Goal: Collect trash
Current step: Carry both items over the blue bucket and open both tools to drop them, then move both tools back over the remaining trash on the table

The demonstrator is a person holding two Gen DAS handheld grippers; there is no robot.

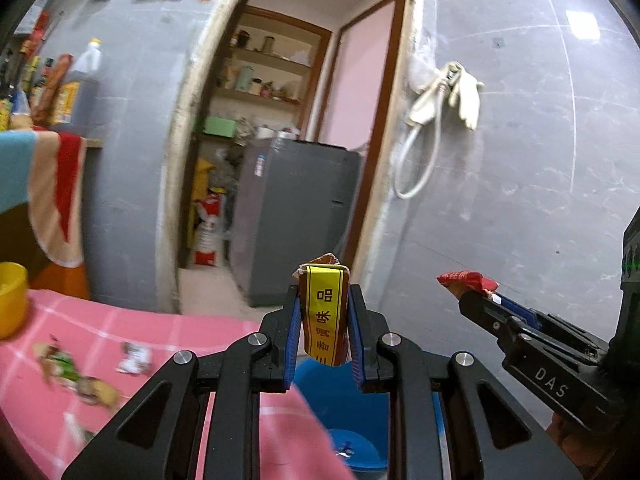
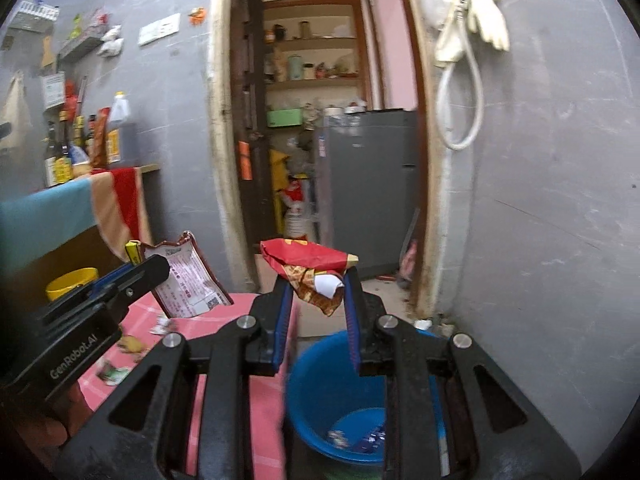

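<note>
My left gripper (image 1: 323,304) is shut on a brown seasoning packet with a yellow label (image 1: 323,312), held over the blue bucket (image 1: 344,396). From the right wrist view this packet (image 2: 186,284) shows its white printed back. My right gripper (image 2: 318,284) is shut on a crumpled red and yellow wrapper (image 2: 310,268), held above the blue bucket (image 2: 320,380), which has some trash at its bottom. The right gripper (image 1: 486,300) with the red wrapper (image 1: 466,280) also shows at the right of the left wrist view.
Several wrappers (image 1: 76,376) lie on the pink checked tablecloth (image 1: 168,332) at left. A yellow bowl (image 1: 12,300) stands at the table's far left. A doorway with a grey fridge (image 1: 296,220) is ahead. Grey wall with hanging gloves (image 1: 460,96) at right.
</note>
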